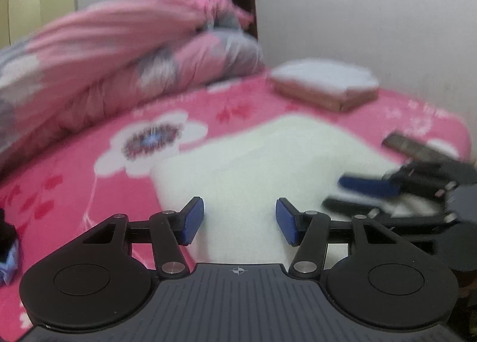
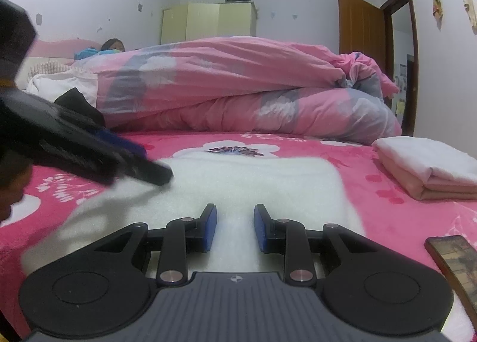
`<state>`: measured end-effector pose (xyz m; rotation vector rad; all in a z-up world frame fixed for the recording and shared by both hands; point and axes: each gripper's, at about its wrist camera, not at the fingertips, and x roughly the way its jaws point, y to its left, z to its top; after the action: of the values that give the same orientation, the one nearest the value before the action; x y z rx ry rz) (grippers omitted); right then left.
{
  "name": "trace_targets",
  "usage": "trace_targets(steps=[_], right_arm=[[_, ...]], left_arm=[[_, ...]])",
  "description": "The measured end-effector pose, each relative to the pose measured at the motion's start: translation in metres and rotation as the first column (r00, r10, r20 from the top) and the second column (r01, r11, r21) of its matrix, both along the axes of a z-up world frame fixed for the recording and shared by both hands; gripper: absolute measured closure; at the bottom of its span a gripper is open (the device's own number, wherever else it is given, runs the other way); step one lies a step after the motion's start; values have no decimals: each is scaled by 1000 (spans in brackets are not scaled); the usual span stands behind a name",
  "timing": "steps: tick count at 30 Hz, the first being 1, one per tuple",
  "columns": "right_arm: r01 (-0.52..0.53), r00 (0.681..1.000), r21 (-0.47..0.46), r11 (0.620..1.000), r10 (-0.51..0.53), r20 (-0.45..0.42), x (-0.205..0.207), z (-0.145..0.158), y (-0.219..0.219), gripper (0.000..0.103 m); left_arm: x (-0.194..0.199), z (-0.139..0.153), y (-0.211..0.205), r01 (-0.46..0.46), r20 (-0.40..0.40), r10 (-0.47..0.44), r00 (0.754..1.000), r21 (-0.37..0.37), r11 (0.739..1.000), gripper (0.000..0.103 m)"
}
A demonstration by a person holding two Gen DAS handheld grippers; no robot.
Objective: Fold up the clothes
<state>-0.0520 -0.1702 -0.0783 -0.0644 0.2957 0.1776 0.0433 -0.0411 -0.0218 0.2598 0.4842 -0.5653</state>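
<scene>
Lying just ahead of both sets of half-open, empty fingers, the white fluffy folded garment (image 2: 238, 186) stretches crosswise, right gripper (image 2: 235, 228) nearer than left gripper (image 1: 240, 224).

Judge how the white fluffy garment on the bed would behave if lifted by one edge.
The white garment looks plush and lies limp on the bedspread, so it would likely drape and sag. Probably light. Its fuzzy surface should grip rather than slip.

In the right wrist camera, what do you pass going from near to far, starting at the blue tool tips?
right tool → fluffy white cloth → big white flower on the pink sheet → rolled pink quilt → pale green wardrobe.
</scene>
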Motion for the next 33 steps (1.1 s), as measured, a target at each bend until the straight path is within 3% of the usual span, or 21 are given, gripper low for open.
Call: trace_targets(steps=[10, 13, 19, 23, 25, 30, 33], right_arm=[[-2, 999, 9, 1000, 2, -36, 2, 7, -2, 74], [-1, 997, -3, 1000, 1, -80, 3, 25, -1, 75], [9, 1000, -32, 999, -10, -7, 13, 66, 0, 75], [19, 986, -78, 997, -31, -161, 53, 36, 0, 76], [5, 992, -84, 996, -16, -127, 55, 16, -2, 76], [29, 989, -86, 996, -41, -139, 53, 20, 3, 76], [29, 989, -48, 998, -36, -142, 54, 20, -3, 76]], left_arm=[[0, -1, -3, -22, -15, 22, 1000, 12, 1000, 48], [2, 1, -4, -35, -32, 35, 999, 14, 999, 48], [1, 3, -4, -55, -53, 55, 997, 10, 998, 48], [3, 3, -4, -52, -68, 52, 996, 0, 999, 48], [4, 4, -2, -45, -75, 44, 996, -6, 999, 47], [11, 13, 9, -34, -114, 26, 993, -71, 997, 47], [19, 20, 3, -37, -87, 31, 996, -63, 997, 47]])
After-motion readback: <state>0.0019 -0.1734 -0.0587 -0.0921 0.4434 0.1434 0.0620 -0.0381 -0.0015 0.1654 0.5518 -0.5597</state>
